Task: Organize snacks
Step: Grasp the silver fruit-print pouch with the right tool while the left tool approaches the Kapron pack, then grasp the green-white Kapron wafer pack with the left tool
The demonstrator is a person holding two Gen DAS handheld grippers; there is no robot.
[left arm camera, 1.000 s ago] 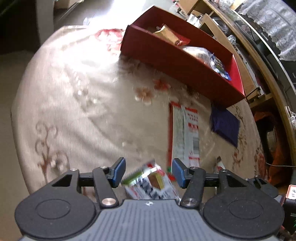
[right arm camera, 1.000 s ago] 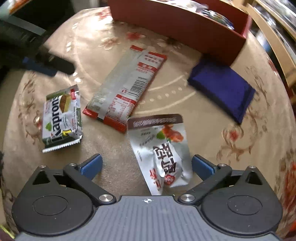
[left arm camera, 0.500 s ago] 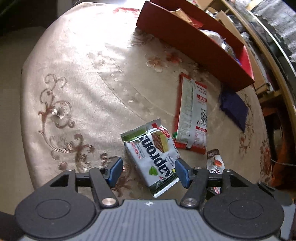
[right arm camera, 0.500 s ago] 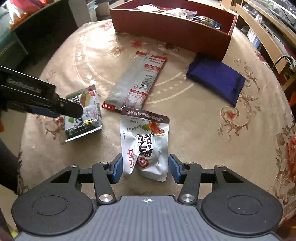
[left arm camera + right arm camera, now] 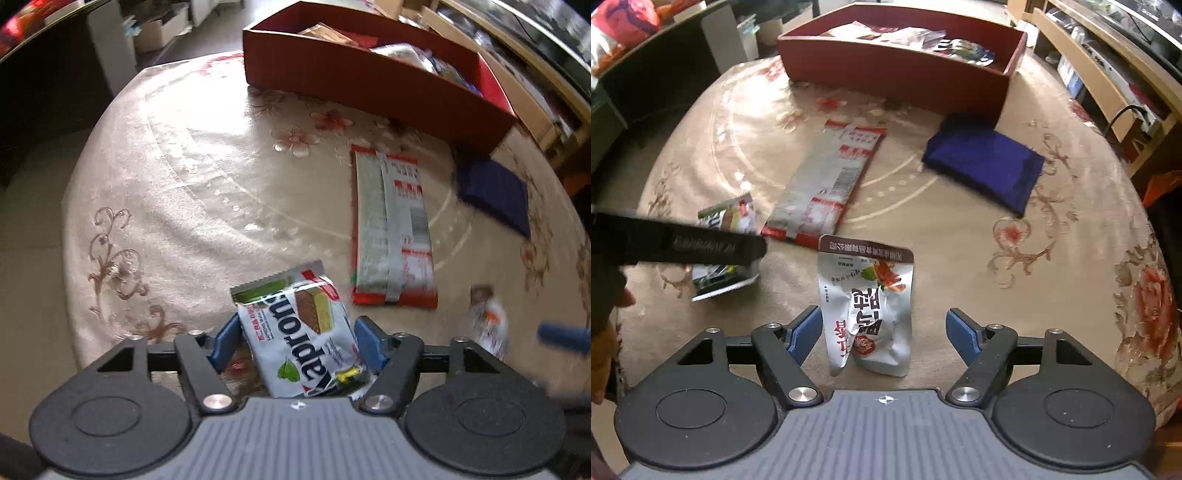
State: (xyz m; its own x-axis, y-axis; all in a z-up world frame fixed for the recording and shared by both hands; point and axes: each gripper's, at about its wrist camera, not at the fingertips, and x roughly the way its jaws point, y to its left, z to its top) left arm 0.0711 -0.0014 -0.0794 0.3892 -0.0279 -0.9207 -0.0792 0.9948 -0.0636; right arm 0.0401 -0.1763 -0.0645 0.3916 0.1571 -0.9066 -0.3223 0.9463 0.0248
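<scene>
Left wrist view: the left gripper (image 5: 297,341) points steeply down at the round worktop (image 5: 192,192) with its floral cloth. Its blue fingers (image 5: 224,341) are opening, and the white and green wafer packet (image 5: 301,338) sits between them. The left pad appears to touch the packet's edge and the right one lies at its other edge, but whether they press on it I cannot tell. Ahead of the fingers and a little to the right lies the long silver and red wrapper (image 5: 391,229), flat on the cloth. Farther ahead stands the red box (image 5: 362,79) with other snacks inside. To the right of the wrapper, near the box's corner, lies the dark blue cloth (image 5: 495,195). At the far right a blurred white pouch and a blue fingertip show.

Right wrist view: the right gripper (image 5: 884,332) also points down, and its fingers (image 5: 962,334) are opening. The white pouch (image 5: 871,306) with a red picture lies between them, close against the left finger and clear of the right, so nothing is gripped. Ahead lies the wrapper (image 5: 827,184), beyond it the red box (image 5: 897,70), and ahead to the right the blue cloth (image 5: 986,162). To the left, the black body of the other gripper crosses over the wafer packet (image 5: 726,218)
</scene>
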